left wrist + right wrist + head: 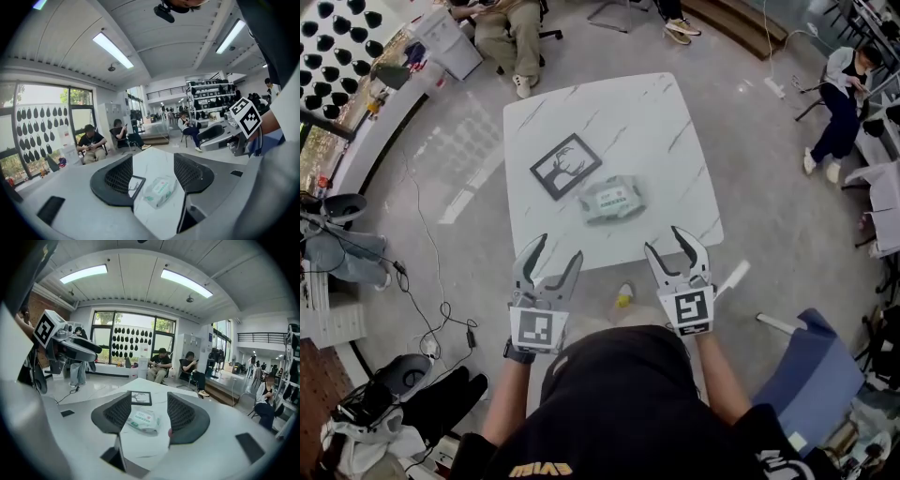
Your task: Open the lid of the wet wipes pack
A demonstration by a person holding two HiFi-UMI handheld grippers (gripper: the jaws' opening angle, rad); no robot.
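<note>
Wet wipes pack (612,199) flat on table (656,122), just beside picture frame (566,166), lid looks shut. Left gripper (558,248), right gripper (665,240) both spread, empty, short of pack. Suggest: left pins body, right nips lid tab, peels up.

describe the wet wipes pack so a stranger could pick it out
Look at the white marble-patterned table in the middle of the floor. Two things lie on it: the wet wipes pack is the soft, pale pouch with green print, beside the flat black-framed picture.
</note>
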